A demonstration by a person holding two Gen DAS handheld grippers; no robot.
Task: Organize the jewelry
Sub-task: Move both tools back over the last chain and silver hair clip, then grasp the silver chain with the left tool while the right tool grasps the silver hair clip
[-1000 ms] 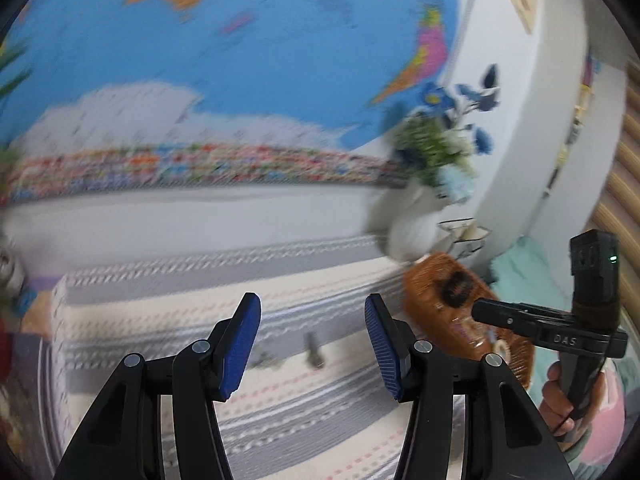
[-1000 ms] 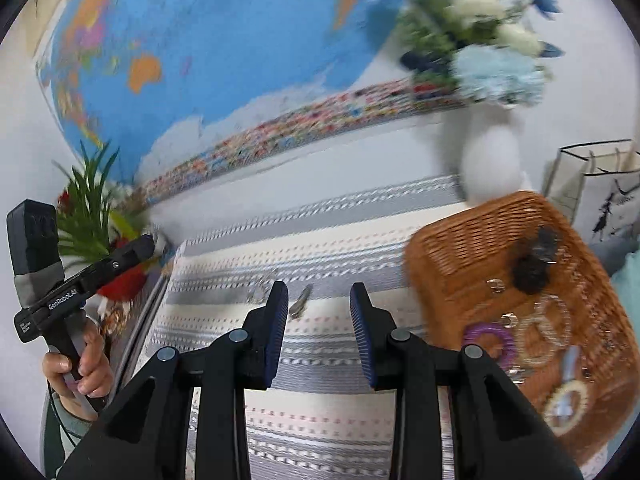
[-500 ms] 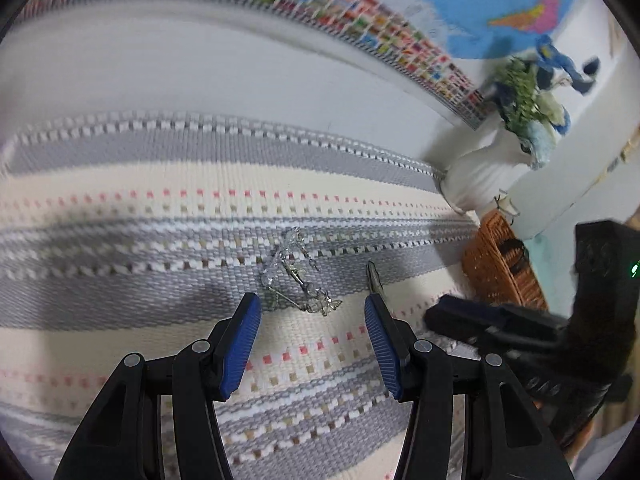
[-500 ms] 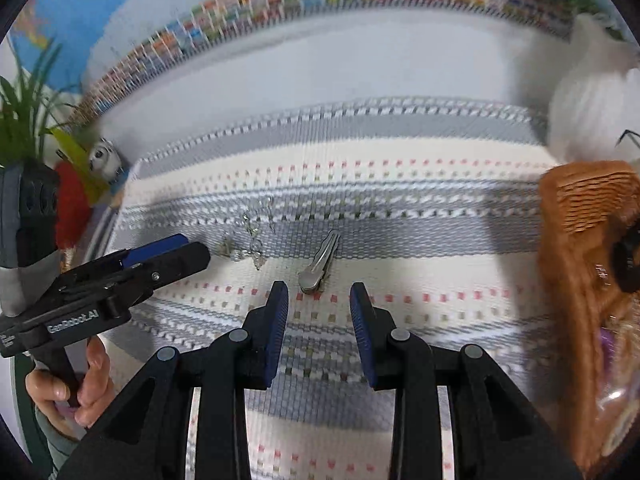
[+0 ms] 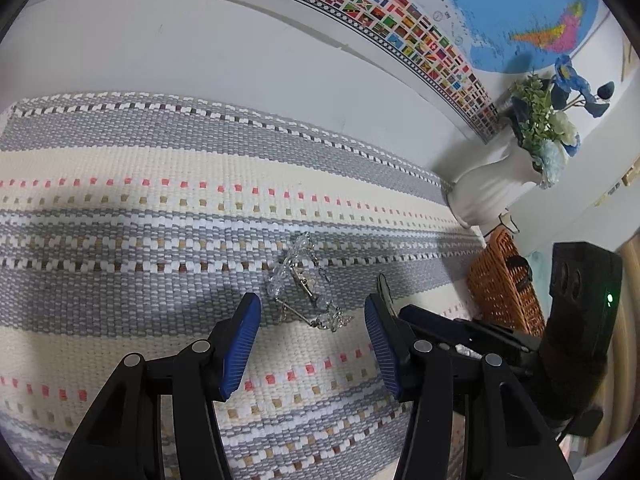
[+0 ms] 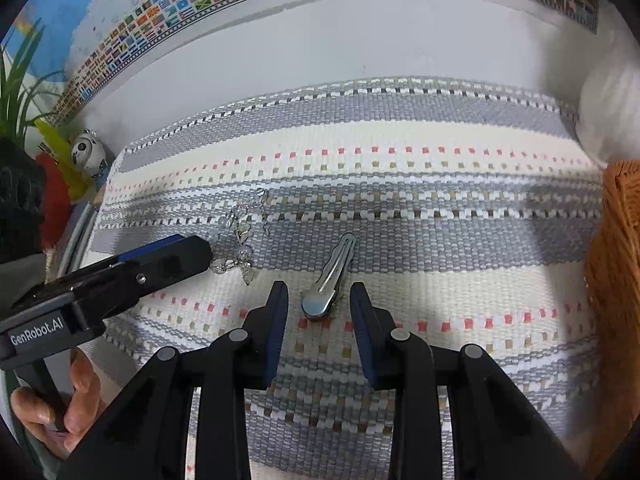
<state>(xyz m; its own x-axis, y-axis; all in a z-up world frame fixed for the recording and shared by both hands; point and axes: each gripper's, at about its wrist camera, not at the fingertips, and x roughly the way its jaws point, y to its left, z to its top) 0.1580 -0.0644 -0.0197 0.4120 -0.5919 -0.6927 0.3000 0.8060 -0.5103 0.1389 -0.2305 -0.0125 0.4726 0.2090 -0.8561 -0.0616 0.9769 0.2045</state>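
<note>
Our left gripper [image 5: 312, 336] brackets the crystal bracelet [image 5: 304, 284] and our right gripper [image 6: 319, 312] brackets the silver hair clip [image 6: 330, 276], both with jaws apart and both items flat on the woven mat [image 6: 440, 216]. Closing risks snagging mat weave or squeezing loose beads sideways. Only the left view shows the wicker basket [image 5: 500, 284] interior.

striped woven mat [image 5: 160, 208] on the tabletop, white wall [image 5: 200, 52], flag-bordered world map [image 5: 400, 12], white flower vase [image 5: 492, 192]
</note>
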